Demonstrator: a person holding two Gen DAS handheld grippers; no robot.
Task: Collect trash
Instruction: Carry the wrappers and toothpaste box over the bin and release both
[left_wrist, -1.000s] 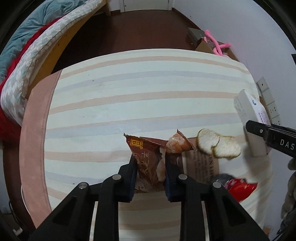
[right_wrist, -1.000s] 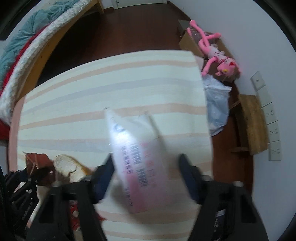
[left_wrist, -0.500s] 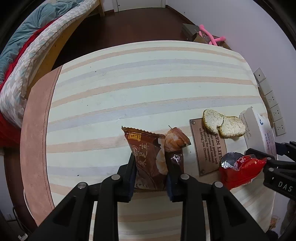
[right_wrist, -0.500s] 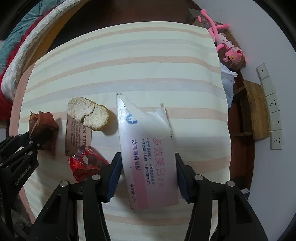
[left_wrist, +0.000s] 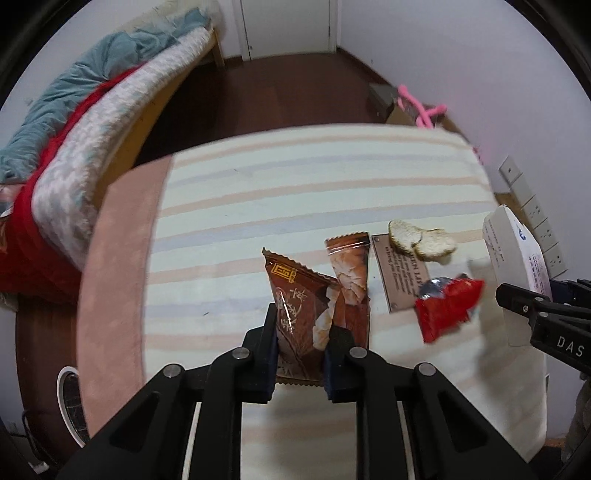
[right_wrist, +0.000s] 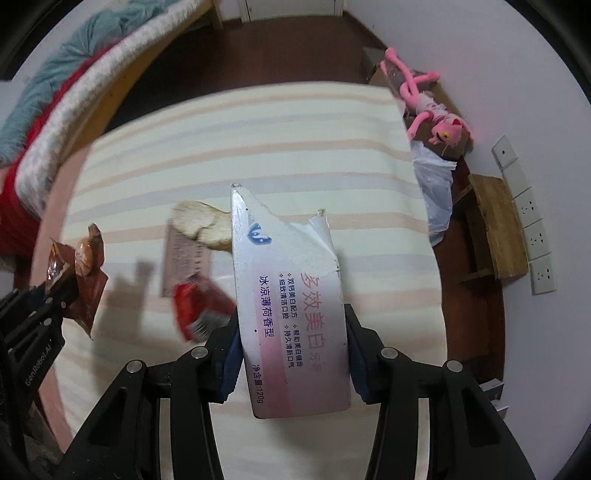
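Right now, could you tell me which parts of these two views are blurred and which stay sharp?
Left wrist view: the brown snack wrappers are sharp, the red wrapper is smeared. Right wrist view: the torn toothpaste box reads clearly, the red wrapper and bread behind it are blurred.

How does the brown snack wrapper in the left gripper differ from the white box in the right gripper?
The brown snack wrapper is thin, crinkled film with zigzag edges; the white box is stiff card with flat faces. The wrapper is brown with gold print; the box is white fading to pink with blue and pink characters. The wrapper needs a narrow grip; the box spreads its gripper wider. Both are torn open and clamped off the table: wrapper in the left gripper, box in the right gripper.
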